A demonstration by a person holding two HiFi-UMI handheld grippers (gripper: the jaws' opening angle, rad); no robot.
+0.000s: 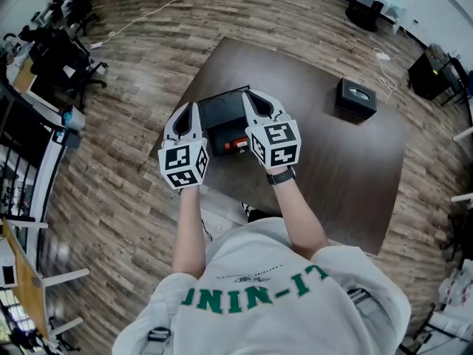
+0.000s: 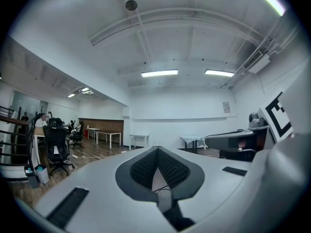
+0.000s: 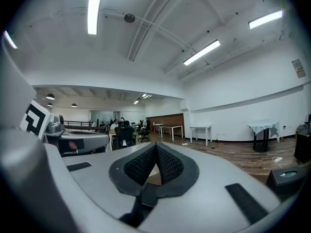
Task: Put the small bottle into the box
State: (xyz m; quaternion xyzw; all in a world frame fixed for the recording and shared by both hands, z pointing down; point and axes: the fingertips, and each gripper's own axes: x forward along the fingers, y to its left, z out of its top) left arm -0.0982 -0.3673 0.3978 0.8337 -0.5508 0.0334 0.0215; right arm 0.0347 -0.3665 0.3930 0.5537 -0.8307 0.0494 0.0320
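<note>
In the head view an open black box (image 1: pixel 220 112) stands on the dark brown table (image 1: pixel 332 161). A small red-orange bottle (image 1: pixel 236 145) lies at the box's near edge; I cannot tell whether it is inside. My left gripper (image 1: pixel 194 109) is held above the box's left side and my right gripper (image 1: pixel 248 95) above its right side. Both are lifted off the table and hold nothing. In the left gripper view the left gripper (image 2: pixel 156 150) has its pads together. The right gripper (image 3: pixel 156 146) is likewise shut and empty in its own view. Both gripper views look out across the room.
A second black box (image 1: pixel 356 97) with an oval slot on top sits at the table's far right, also seen as the slotted box (image 3: pixel 287 175). Office chairs (image 1: pixel 70 58) and desks stand at the left on the wood floor. A white cable (image 1: pixel 384 69) lies beyond the table.
</note>
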